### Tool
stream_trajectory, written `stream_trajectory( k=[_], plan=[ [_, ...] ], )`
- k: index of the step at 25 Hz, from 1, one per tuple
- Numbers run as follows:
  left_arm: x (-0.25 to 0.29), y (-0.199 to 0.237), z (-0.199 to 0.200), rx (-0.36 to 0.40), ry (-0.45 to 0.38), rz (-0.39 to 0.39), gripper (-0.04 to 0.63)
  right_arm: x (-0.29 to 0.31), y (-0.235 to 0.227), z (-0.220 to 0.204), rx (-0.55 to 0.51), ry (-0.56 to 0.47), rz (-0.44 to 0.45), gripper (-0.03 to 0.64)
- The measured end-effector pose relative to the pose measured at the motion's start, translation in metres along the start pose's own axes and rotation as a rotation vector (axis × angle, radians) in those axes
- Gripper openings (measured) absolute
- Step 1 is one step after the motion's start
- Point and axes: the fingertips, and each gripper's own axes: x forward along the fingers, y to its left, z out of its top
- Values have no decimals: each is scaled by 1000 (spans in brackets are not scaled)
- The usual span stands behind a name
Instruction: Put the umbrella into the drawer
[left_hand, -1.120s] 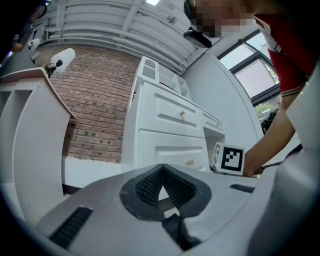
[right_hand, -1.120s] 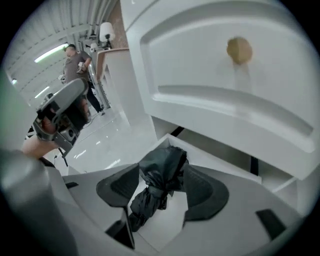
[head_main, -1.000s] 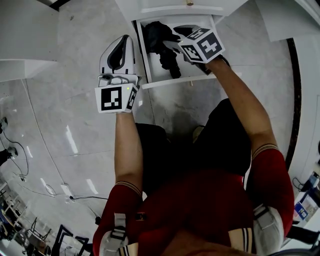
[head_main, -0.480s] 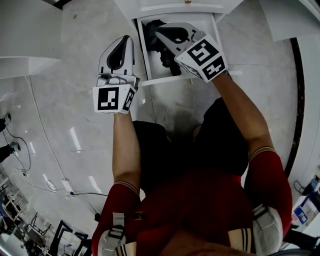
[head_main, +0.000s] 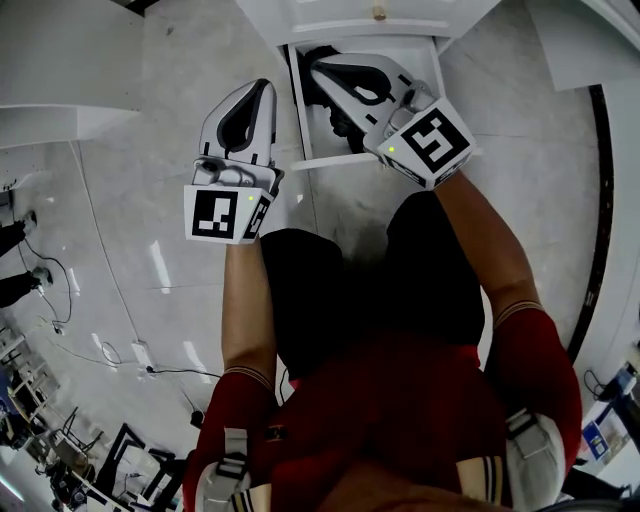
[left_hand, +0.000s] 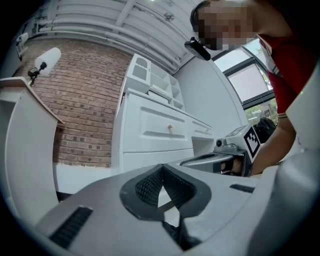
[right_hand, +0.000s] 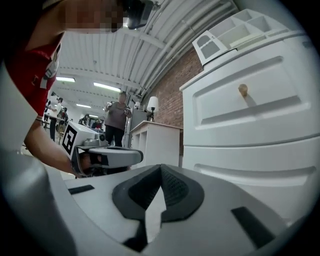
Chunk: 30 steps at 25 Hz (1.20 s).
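Observation:
A black folded umbrella (head_main: 340, 125) lies inside the open white drawer (head_main: 335, 157) at the top of the head view, partly hidden by my right gripper. My right gripper (head_main: 318, 66) hovers above the drawer, pointing level, shut, with nothing between its jaws (right_hand: 161, 167). My left gripper (head_main: 262, 88) hangs left of the drawer over the floor, also shut and empty (left_hand: 162, 167). Each gripper shows in the other's view: the right gripper (left_hand: 210, 160) and the left gripper (right_hand: 107, 156).
The white dresser (right_hand: 250, 115) with knobbed drawers fills the space ahead. A white side table (right_hand: 155, 142) stands to its left against a brick wall, with a person (right_hand: 118, 117) farther back. Pale glossy floor (head_main: 150, 200) lies left of my legs.
My right gripper has come up out of the drawer and shut its jaws, leaving the umbrella lying inside. My left gripper has risen a little beside the drawer.

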Motion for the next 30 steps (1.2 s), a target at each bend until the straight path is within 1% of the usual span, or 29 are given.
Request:
stream_trajectory(
  k=[3,9,12,14,23,26,30],
  plan=[
    [-4,-6,22,4,3,-13,6,-8,3,25,16,-33,9,-2],
    [-16,-16,82,-17,14,-17,6,-30,8,85,31,-40,-1,-2],
    [-25,-25,119,-15,25,-17,6,-43,15,128,30,-62,-5,0],
    [-32,-31,143,-19,32,-13,6,-53,21,153,32,-59,-6,0],
    [-56,-55,259,-22,28,-21,6,-93,40,259,95,-49,-37,0],
    [-67,-65,304,-30,52,-23,6,-108,53,301,96,-36,-42,0],
    [-79,-75,353,-30,76,-31,6,-123,67,356,100,-34,-47,0]
  ],
)
